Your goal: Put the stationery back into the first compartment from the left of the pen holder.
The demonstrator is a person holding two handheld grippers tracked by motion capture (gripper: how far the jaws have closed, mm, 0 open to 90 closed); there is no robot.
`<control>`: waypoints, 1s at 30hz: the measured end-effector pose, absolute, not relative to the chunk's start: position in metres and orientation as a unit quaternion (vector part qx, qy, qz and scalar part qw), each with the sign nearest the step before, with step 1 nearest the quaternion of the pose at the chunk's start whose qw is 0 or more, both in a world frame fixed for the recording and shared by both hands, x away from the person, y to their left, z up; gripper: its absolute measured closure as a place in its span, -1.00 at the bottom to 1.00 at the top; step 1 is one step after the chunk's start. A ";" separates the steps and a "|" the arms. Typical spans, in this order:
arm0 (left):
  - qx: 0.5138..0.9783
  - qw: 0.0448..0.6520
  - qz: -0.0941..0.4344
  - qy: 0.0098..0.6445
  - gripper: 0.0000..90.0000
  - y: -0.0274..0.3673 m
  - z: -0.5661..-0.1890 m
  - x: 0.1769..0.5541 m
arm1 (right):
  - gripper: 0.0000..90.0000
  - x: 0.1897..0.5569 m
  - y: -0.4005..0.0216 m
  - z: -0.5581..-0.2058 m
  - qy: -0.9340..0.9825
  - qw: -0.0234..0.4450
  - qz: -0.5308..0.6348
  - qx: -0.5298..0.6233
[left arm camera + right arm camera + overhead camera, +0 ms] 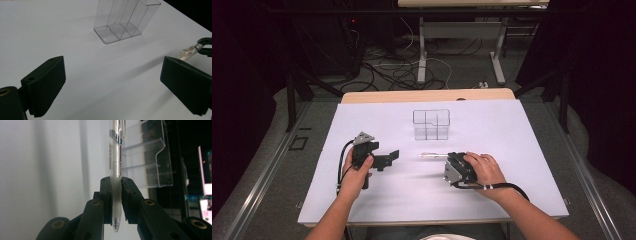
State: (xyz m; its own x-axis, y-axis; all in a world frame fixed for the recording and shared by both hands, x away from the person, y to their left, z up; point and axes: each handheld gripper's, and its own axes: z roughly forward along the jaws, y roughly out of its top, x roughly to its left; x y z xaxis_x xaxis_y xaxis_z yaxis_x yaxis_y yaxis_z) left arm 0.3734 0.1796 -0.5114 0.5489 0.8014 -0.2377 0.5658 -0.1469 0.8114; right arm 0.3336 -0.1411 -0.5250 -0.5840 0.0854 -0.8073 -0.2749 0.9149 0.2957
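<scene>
A clear plastic pen [432, 155] lies level just above the white table sheet, and my right gripper [448, 158] is shut on its tip end. In the right gripper view the pen [116, 157] runs straight up from between the jaws of that gripper [116, 185], its point sticking out below the pads. My left gripper [391, 159] rests on the sheet to the left with its jaws open and pointing right. Nothing sits between the jaws of the left gripper [112, 65]. From there the pen [186, 53] and the other gripper's tip [205, 46] show at the far right.
A clear plastic organizer [431, 124] with several compartments stands upright beyond the pen, near the middle of the white sheet [512, 130]. It also appears as the organizer [125, 22] ahead of the left jaws and the organizer [150, 162] beside the pen. Cables and table legs lie on the floor beyond.
</scene>
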 end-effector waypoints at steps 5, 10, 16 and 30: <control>0.752 0.463 0.117 0.455 -0.86 0.181 -0.509 0.374 | 0.77 0.328 -0.139 -0.523 0.846 0.487 0.190 -0.104; 0.759 0.467 0.107 0.441 -0.86 0.178 -0.506 0.373 | 0.77 0.324 -0.139 -0.525 0.825 0.521 0.167 -0.143; 0.772 0.465 0.088 0.424 -0.85 0.174 -0.504 0.371 | 0.77 0.320 -0.134 -0.531 0.809 0.538 0.151 -0.184; 0.827 0.436 0.089 0.345 -0.91 0.153 -0.495 0.361 | 0.77 0.313 -0.128 -0.538 0.808 0.529 0.136 -0.222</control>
State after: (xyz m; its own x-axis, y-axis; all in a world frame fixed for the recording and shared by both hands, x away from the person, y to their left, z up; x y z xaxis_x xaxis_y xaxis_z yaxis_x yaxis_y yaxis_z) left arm 0.3609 0.1530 -0.4951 0.7458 0.6483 -0.1536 0.4932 -0.3822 0.7815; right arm 0.3130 -0.1284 -0.5377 -0.3415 -0.2148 -0.9150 -0.5019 0.8648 -0.0158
